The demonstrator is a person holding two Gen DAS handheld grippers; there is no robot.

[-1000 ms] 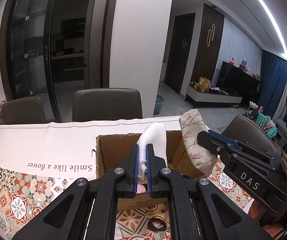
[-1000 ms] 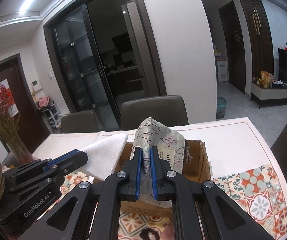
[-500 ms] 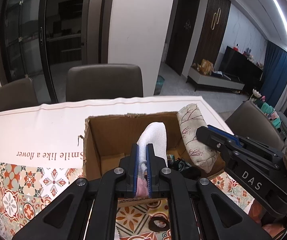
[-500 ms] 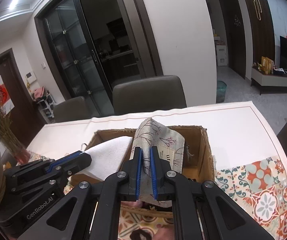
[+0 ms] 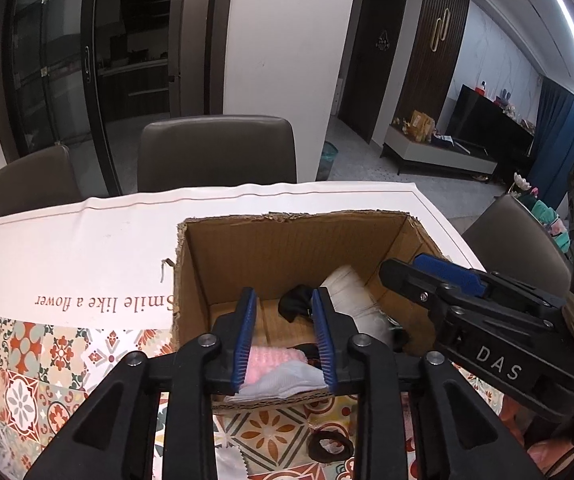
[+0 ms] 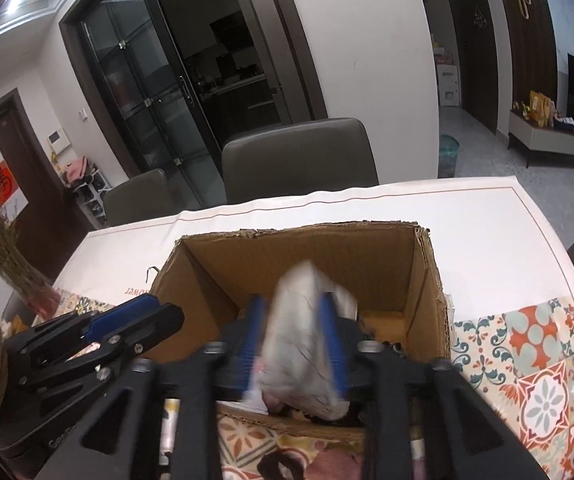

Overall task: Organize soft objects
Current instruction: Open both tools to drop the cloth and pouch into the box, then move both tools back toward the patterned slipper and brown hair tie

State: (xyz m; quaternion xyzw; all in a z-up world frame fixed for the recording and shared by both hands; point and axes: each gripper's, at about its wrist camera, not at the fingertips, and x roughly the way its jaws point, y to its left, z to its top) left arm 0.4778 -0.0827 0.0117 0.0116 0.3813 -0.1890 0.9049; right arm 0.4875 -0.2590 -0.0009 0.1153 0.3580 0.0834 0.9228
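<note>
An open cardboard box (image 5: 295,216) stands on the table, with both grippers over its near side. My left gripper (image 5: 283,300) is opening, and nothing sits between its blue pads. A white cloth (image 5: 287,378) lies below it on a pink item (image 5: 271,360) against the box's near wall. My right gripper (image 6: 293,320) is also opening. The pale twig-patterned cloth (image 6: 303,344) is blurred between its fingers and hangs into the box (image 6: 299,230). In the left wrist view the right gripper (image 5: 415,272) reaches in from the right, beside a pale roll (image 5: 349,292) and a black item (image 5: 295,306).
A tablecloth, white at the back (image 5: 87,256) and tile-patterned in front (image 6: 535,364), covers the table. Two grey chairs (image 5: 215,152) stand behind it. A black hair band (image 5: 331,446) lies in front of the box. Dried flowers (image 6: 11,256) stand at the left.
Both grippers sank toward the box and their jaws parted. The white cloth dropped out of the left gripper into the box. The patterned cloth has slackened between the right fingers.
</note>
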